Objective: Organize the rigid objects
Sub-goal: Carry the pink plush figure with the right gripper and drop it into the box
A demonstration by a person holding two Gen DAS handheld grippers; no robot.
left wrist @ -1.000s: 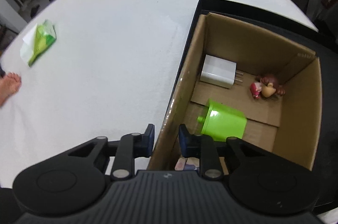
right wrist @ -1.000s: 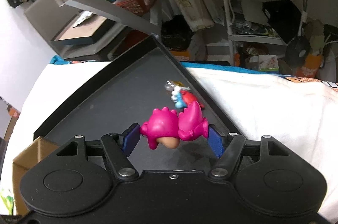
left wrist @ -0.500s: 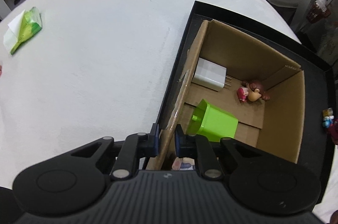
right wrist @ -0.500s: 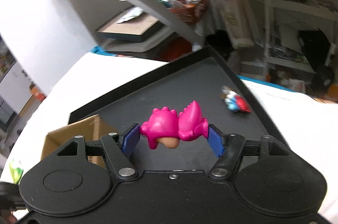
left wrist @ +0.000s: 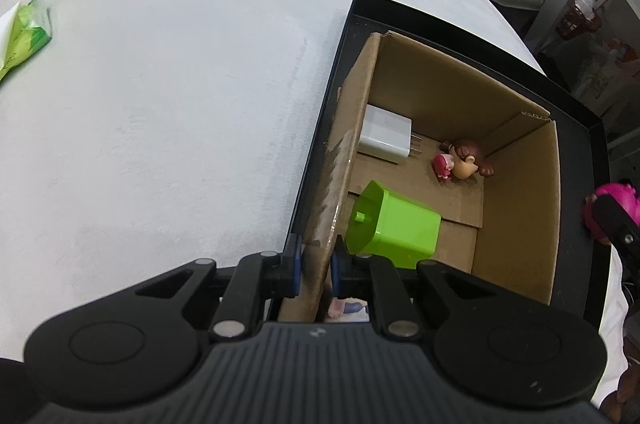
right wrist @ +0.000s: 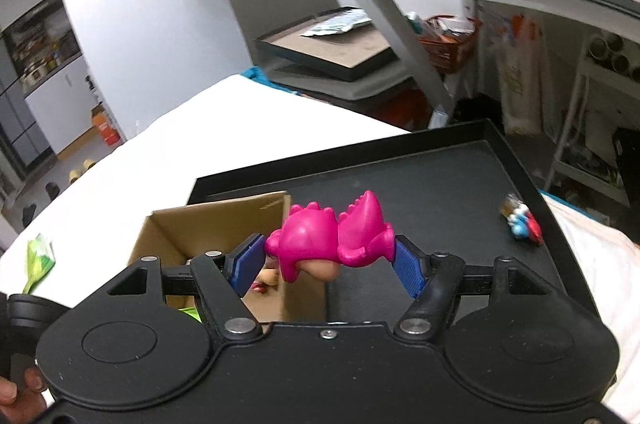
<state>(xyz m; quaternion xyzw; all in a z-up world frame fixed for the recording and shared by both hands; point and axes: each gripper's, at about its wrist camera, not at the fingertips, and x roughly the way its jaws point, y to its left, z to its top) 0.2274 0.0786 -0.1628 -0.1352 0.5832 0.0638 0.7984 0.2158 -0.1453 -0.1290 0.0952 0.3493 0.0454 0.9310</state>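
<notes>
— Inside the cardboard box (left wrist: 516, 191), what is already put away?

— Three things are seen on its floor: a white charger (left wrist: 385, 134) by the left wall, a green block (left wrist: 394, 230) on the near side, and a small brown-haired figurine (left wrist: 464, 161) toward the far right corner. Something pale is glimpsed under the near wall, but it cannot be identified.

— And the box itself?

— It is stood in the left part of a black tray (right wrist: 440, 179), and its left wall is pinched near the near corner by the left gripper (left wrist: 316, 266), one pad outside and one inside — so the box is judged to be steadied for the next drop.

— What is being carried?

— A pink dinosaur toy (right wrist: 330, 236) is clamped between the blue pads of the right gripper (right wrist: 328, 260), held in the air above the right edge of the box. It has not yet been brought over the opening or released.

— What is left, then?

— The dinosaur is to be lowered into the box, and one small red, white and blue toy (right wrist: 522, 222) is still lying on the bare right side of the tray, well apart from the box. A green packet (left wrist: 24, 27) is lying far off on the white tabletop (left wrist: 160, 83) — whether it belongs to the task cannot be told.

— So, roughly?

— More than half is judged done.
</notes>
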